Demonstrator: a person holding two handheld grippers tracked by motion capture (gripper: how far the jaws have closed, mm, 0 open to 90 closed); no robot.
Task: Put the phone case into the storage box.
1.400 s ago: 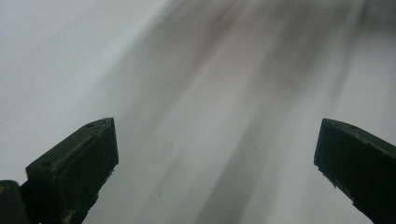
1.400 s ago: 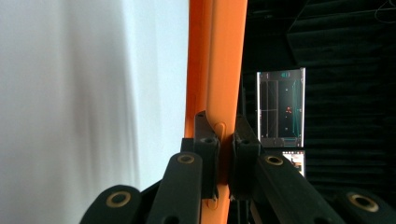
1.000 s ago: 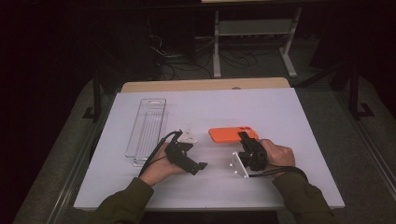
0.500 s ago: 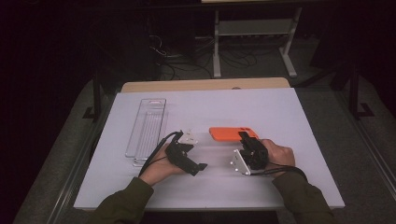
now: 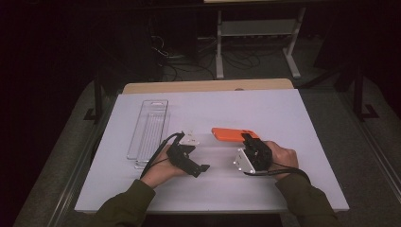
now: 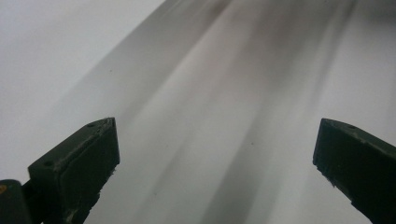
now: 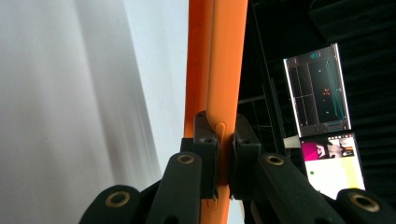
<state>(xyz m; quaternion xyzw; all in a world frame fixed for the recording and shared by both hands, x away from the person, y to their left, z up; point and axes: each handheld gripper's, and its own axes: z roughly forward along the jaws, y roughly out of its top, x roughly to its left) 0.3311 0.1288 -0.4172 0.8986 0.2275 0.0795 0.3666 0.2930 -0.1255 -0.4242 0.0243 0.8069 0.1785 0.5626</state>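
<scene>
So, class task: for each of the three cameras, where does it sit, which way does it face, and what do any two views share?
High view: above the person's side, facing forward and down on the white table; both forearms enter from below.
Left gripper view: rides the left gripper, looking along its wide-apart fingers at bare table.
Right gripper view: rides the right gripper, looking along fingers clamped on the orange phone.
Shared: high and right gripper views both show that phone.

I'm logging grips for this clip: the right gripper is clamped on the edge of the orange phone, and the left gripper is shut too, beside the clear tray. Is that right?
Not quite. The left gripper is open: the left gripper view shows its jaws standing wide apart with nothing between them. The rest holds: the right gripper is clamped on the edge of the orange phone, and the left one sits beside the clear tray.
</scene>
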